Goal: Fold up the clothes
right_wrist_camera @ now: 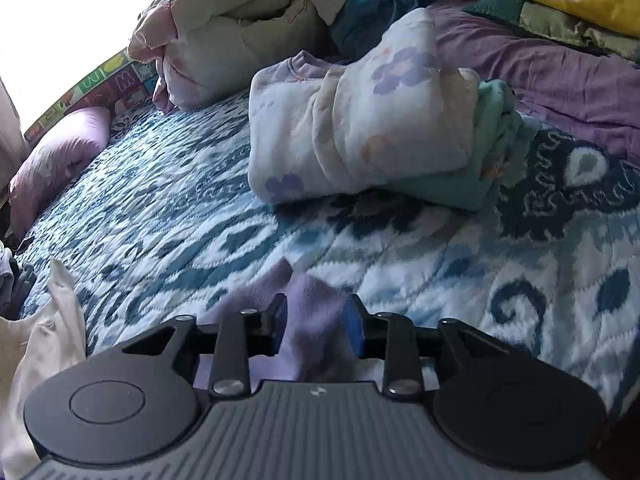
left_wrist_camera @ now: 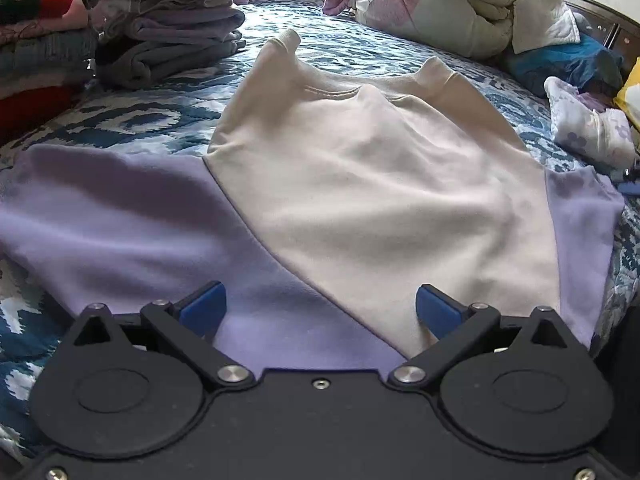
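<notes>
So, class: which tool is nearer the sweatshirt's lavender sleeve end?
Right. The right tool is pinching the lavender sleeve end; the left tool hovers open above the sweatshirt's body.

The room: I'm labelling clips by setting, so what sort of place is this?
Most likely a bedroom at home. The sweatshirt lies spread on a bed's blue patterned quilt, a pillow lies at its far edge, and stacks of folded clothes sit on the quilt.

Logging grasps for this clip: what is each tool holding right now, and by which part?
Right tool: shut on the sweatshirt's purple sleeve end. Left tool: open over the sweatshirt, holding nothing.
</notes>
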